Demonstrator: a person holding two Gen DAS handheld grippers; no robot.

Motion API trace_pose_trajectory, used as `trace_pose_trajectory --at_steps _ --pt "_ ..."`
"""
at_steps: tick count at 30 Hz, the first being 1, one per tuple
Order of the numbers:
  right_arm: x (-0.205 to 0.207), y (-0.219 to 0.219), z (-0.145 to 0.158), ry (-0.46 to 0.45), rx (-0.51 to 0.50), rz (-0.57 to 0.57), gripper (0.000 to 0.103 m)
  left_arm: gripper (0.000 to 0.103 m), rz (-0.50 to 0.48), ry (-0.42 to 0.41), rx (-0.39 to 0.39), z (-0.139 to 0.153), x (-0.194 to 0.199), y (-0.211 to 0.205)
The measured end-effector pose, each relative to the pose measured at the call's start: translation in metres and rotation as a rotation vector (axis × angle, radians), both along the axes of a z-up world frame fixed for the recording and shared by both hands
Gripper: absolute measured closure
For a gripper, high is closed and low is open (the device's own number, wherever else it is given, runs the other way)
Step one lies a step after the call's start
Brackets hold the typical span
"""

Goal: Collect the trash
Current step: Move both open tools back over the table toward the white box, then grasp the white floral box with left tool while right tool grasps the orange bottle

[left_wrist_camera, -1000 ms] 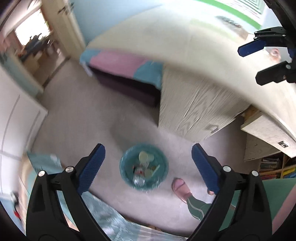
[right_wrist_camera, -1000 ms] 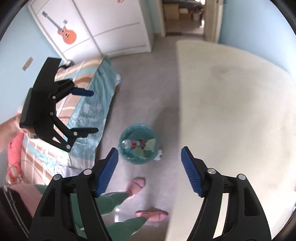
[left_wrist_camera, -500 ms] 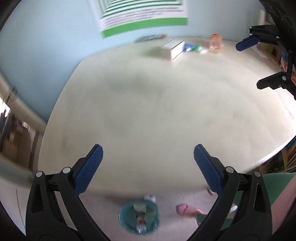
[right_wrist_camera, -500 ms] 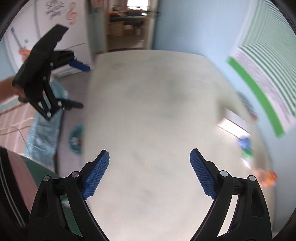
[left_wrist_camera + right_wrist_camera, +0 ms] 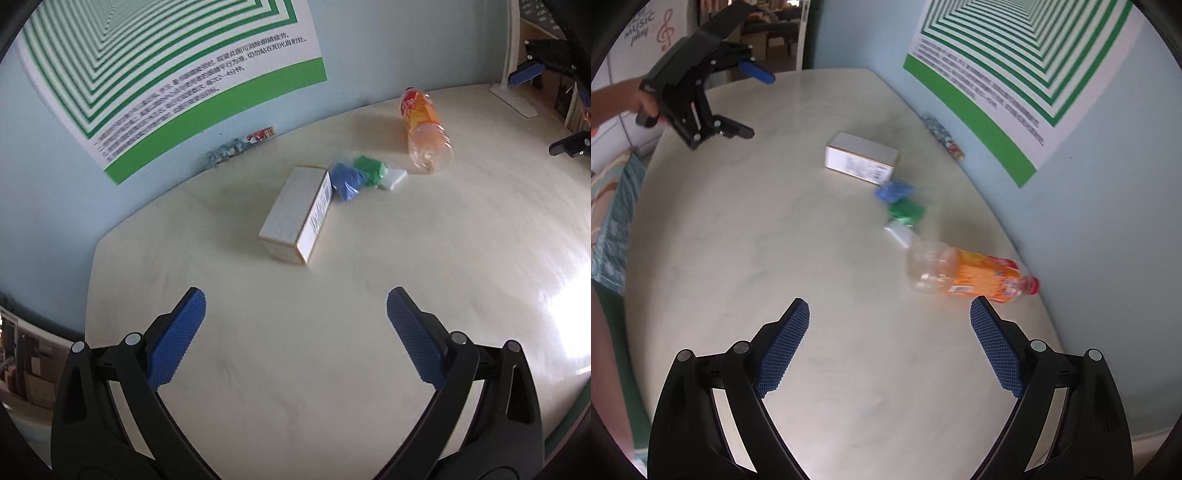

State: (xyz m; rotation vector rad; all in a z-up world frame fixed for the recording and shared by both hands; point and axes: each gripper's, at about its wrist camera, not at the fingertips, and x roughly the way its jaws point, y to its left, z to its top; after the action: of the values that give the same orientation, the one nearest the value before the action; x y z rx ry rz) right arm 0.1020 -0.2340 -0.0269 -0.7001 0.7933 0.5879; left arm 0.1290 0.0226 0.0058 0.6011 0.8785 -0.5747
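Trash lies on a cream table (image 5: 369,350) near the wall: a white carton box (image 5: 295,214) (image 5: 862,158), a blue wrapper (image 5: 346,180) (image 5: 892,192), a green wrapper (image 5: 369,169) (image 5: 907,212), a small white piece (image 5: 393,179) (image 5: 899,232), and an empty orange-labelled bottle (image 5: 424,127) (image 5: 967,277) on its side. My left gripper (image 5: 295,328) is open and empty, short of the box. My right gripper (image 5: 889,339) is open and empty, just short of the bottle. Each gripper shows in the other view, the right one (image 5: 546,107) and the left one (image 5: 746,103).
A green striped poster (image 5: 166,62) hangs on the light blue wall behind the table. Small candy wrappers (image 5: 240,144) lie at the wall's foot. A white lamp base (image 5: 515,98) stands at the far right. A bed (image 5: 613,206) lies beyond the table's left edge.
Both grippers have swung up from the floor bin to the tabletop and moved toward the trash by the wall. Both stayed open.
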Motion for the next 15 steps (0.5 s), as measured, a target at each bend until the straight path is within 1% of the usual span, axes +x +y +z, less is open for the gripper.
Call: trace_pose_trajectory --at_steps 2,5,7,9,10,11,15 --pt "0.019 -0.011 -0.006 0.002 -0.014 0.018 0.015 0.007 -0.017 0.026 0.008 -0.01 0.026 -0.016" --pt "0.047 -0.026 -0.018 -0.002 -0.066 0.076 0.015 0.007 -0.03 0.052 0.033 -0.027 0.051 -0.026" --pt "0.063 -0.029 -0.03 -0.023 -0.126 0.148 0.015 0.007 -0.041 0.074 0.065 -0.041 0.07 -0.034" --pt "0.078 -0.031 -0.038 -0.056 -0.191 0.213 0.015 0.007 -0.054 0.104 0.085 -0.055 0.086 -0.042" --pt "0.086 -0.032 -0.043 -0.058 -0.224 0.243 0.015 0.007 -0.059 0.113 0.091 -0.06 0.094 -0.046" --pt "0.096 -0.032 -0.049 -0.049 -0.257 0.277 0.015 0.007 -0.062 0.124 0.094 -0.065 0.1 -0.048" --pt "0.128 -0.026 -0.067 -0.015 -0.311 0.35 0.015 0.007 -0.066 0.184 0.086 -0.086 0.127 -0.055"
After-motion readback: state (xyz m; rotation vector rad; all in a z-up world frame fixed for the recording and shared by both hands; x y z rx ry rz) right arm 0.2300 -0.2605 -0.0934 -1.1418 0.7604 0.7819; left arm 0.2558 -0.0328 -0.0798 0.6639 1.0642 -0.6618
